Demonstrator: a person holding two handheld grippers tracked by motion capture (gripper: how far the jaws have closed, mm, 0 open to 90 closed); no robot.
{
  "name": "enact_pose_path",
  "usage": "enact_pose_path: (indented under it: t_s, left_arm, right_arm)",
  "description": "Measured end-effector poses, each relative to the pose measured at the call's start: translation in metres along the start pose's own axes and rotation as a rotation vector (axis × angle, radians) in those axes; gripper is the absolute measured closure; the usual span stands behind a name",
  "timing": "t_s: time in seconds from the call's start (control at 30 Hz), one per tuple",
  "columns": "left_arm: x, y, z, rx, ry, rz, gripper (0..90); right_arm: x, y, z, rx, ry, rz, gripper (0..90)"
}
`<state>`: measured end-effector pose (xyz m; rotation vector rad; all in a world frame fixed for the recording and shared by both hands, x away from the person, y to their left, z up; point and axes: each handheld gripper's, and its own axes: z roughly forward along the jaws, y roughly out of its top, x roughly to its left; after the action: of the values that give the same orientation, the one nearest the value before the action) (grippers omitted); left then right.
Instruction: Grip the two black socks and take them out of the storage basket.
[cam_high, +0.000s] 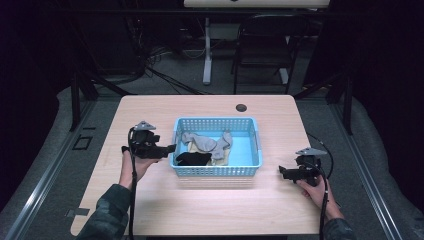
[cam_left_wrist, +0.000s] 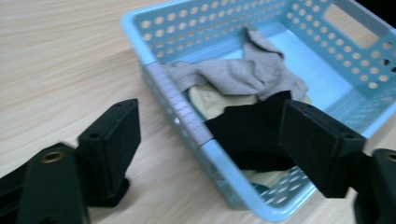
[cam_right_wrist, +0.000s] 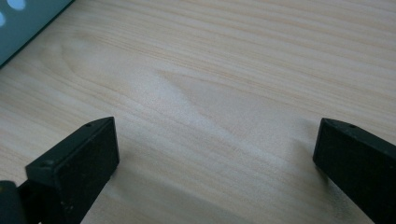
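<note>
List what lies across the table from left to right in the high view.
Left hand-held gripper → blue basket holding a black cloth and a grey cloth → right hand-held gripper.

- A pale wood-grain tabletop (cam_high: 150, 110) with a small dark round hole (cam_high: 241, 107) near its far edge.
- A black folding chair (cam_high: 262, 45) stands beyond it.
- A white desk leg (cam_high: 207, 50) rises beside tangled black floor cables (cam_high: 155, 65).
</note>
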<state>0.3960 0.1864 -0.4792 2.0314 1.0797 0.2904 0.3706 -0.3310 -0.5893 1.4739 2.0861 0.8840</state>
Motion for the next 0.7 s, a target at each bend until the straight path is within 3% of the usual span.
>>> enact_pose_path:
  t_s: [0.3,0.7]
  left_arm:
    - [-0.032,0.010,0.030,0.093,-0.073,0.112,38.7]
    - [-0.030,0.011,0.047,0.201,-0.105,0.127,45.5]
  right_arm:
    - [0.000,0.000,0.000,0.000,0.000,-0.001,0.0]
    - [0.000,0.000,0.000,0.000,0.000,0.000,0.0]
